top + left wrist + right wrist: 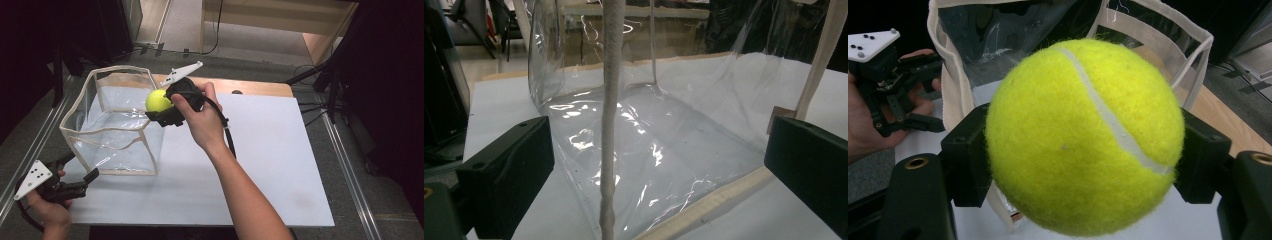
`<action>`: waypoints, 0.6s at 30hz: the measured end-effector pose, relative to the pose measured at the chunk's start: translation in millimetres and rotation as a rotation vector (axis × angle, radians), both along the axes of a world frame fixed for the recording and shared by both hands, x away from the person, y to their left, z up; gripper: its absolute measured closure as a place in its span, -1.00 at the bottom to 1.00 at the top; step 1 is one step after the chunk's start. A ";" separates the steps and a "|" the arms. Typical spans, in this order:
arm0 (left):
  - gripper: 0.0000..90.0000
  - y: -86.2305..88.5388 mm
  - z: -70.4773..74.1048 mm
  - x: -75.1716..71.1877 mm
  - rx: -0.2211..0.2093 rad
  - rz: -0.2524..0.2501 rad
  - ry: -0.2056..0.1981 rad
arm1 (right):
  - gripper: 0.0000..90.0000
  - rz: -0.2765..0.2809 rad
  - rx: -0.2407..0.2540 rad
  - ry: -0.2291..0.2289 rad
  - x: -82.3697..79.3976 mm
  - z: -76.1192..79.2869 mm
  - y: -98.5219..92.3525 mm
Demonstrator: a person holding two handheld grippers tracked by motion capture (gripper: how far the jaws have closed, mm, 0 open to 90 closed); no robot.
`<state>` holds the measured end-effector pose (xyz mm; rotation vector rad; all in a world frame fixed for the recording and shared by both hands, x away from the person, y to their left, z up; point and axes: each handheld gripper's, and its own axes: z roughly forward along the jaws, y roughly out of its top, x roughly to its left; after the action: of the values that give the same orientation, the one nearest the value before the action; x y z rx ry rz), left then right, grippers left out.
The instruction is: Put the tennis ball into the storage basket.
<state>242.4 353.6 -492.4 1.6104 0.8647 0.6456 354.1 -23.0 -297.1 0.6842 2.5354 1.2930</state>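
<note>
The right claw (159, 111) is clamped on the tennis ball (159, 100), held above the open rim of the clear plastic bag (112, 131) on the bench (260, 165). The ball should be centred over the opening before letting go. The left claw (82, 170), jaws apart and holding nothing, sits just beside the bag's near corner, ready to steady it.

Yellow tennis ball (1083, 135) with white seam; clear, cream-trimmed bag (107, 145).

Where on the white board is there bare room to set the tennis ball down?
The white board lies bare right of the clear plastic bag with cream trim and the right gripper holding the yellow tennis ball. It is crowded at the left, where the left gripper faces the bag's corner.
</note>
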 end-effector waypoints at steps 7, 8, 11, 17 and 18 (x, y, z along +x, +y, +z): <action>-1.00 0.0 0.1 -0.1 0.000 -0.001 0.000 | -0.48 0.009 0.002 0.005 4.2 3.4 7.2; -1.00 -0.1 0.1 -0.1 0.000 -0.001 0.000 | -0.48 0.012 0.002 0.004 4.8 3.6 8.0; -1.00 -0.1 0.1 -0.1 0.000 -0.001 0.000 | -0.48 0.012 0.001 0.003 6.6 3.6 11.1; -1.00 -0.3 0.1 -0.1 0.002 -0.003 0.002 | -0.48 0.020 -0.001 0.008 9.3 3.3 17.7; -1.00 -0.3 0.1 -0.1 0.002 -0.003 0.002 | -0.48 0.020 -0.001 0.008 9.3 3.3 17.7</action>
<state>242.3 353.4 -492.2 1.6136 0.8637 0.6431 363.4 -5.3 -293.8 0.6669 2.5551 1.2982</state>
